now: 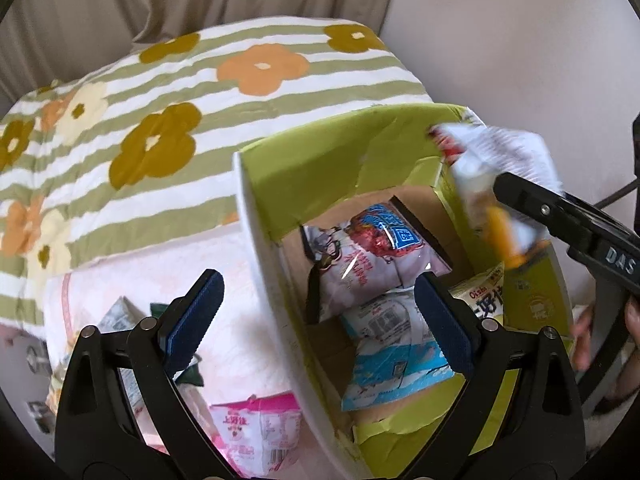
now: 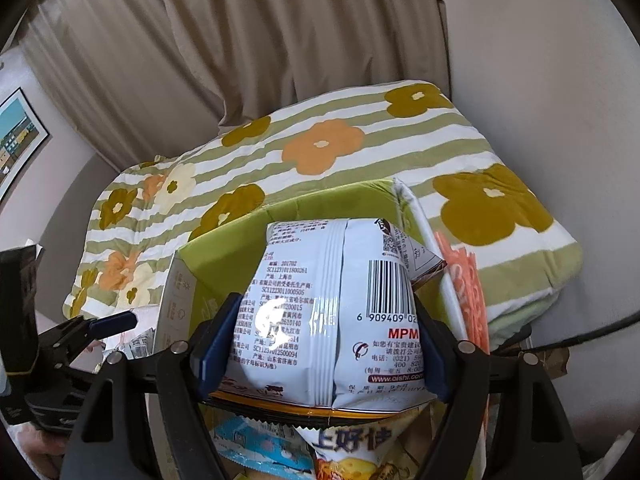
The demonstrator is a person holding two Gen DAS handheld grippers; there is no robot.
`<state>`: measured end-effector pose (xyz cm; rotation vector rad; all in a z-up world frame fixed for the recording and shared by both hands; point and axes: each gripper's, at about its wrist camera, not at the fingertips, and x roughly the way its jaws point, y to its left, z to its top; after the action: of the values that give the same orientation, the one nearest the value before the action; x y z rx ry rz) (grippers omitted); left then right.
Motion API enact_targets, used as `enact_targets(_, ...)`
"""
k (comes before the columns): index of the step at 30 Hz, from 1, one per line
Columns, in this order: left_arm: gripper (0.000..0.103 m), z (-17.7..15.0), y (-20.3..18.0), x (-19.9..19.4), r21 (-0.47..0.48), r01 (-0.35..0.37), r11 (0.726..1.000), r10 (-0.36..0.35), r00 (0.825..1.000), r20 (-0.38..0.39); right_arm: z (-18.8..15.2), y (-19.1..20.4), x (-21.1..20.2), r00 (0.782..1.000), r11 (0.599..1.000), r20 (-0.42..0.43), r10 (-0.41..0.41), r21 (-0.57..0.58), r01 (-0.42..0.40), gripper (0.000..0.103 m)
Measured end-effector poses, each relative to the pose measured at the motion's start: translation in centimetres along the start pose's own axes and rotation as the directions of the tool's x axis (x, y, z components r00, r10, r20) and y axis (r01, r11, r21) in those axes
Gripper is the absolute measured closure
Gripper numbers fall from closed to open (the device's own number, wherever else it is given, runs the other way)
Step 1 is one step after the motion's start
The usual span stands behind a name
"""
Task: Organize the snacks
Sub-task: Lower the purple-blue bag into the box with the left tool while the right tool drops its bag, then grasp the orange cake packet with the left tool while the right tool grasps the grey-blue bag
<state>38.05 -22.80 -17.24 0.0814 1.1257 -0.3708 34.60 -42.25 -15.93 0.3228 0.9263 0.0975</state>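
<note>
The white, back-printed foil snack bag (image 2: 332, 312) sits between the blue pads of the right gripper (image 2: 320, 344), which touch its sides; it hangs above the open lime-green cardboard box (image 1: 320, 160). In the box lie a red-and-white packet (image 1: 360, 256) and, at its 6 o'clock, a blue-and-white packet (image 1: 392, 352). The left gripper (image 1: 316, 312) has its jaws apart and empty, straddling the box's white wall. At the box's 7 o'clock, a pink packet (image 1: 256, 428) lies on the bedding. At its 11 o'clock lies the striped flowered quilt (image 1: 180, 92).

Both tongs are matte black plastic frames with silver screws at the pivots and ribbed dark-blue pads on the fingers: left tongs (image 1: 316, 312), right tongs (image 2: 320, 344). White letters "DAS" mark the right one's side.
</note>
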Motion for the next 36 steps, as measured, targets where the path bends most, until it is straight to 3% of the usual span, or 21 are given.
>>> enact_targets(3,0.007,-0.8,0.2,-0.8,-0.011,-0.012,1.000,0.012,1.000,0.008,-0.1,0.1,-0.4,1.000,1.000,0.029,0.006,-0.001,-0.006,0.007)
enact_targets(10,0.007,-2.4,0.2,-2.4,-0.044,-0.015,0.999,0.016,1.000,0.021,-1.3,0.9,-2.4,1.000,0.998,0.023,-0.001,-0.067,0.002,0.007)
enact_targets(15,0.007,-3.7,-0.2,-4.8,-0.070,-0.030,0.997,0.034,0.997,0.064,-1.8,1.5,-4.3,0.999,0.995,0.018,0.039,-0.092,-0.037,0.007)
enact_targets(22,0.007,-6.1,0.4,-8.6,-0.136,-0.065,0.989,0.081,0.990,0.119,-2.6,4.3,-6.9,0.994,0.973,0.028,0.103,-0.212,-0.095,0.007)
enact_targets(29,0.007,-10.3,3.3,-11.6,-0.234,-0.158,0.959,0.186,0.977,0.102,-3.3,8.3,-7.0,0.971,0.927,-0.003,0.238,-0.297,-0.228,0.007)
enact_targets(36,0.007,-14.4,9.5,-14.3,-0.372,-0.207,0.905,0.256,0.963,0.085,-4.3,14.0,-5.5,0.953,0.880,-0.059,0.298,-0.370,-0.298,0.007)
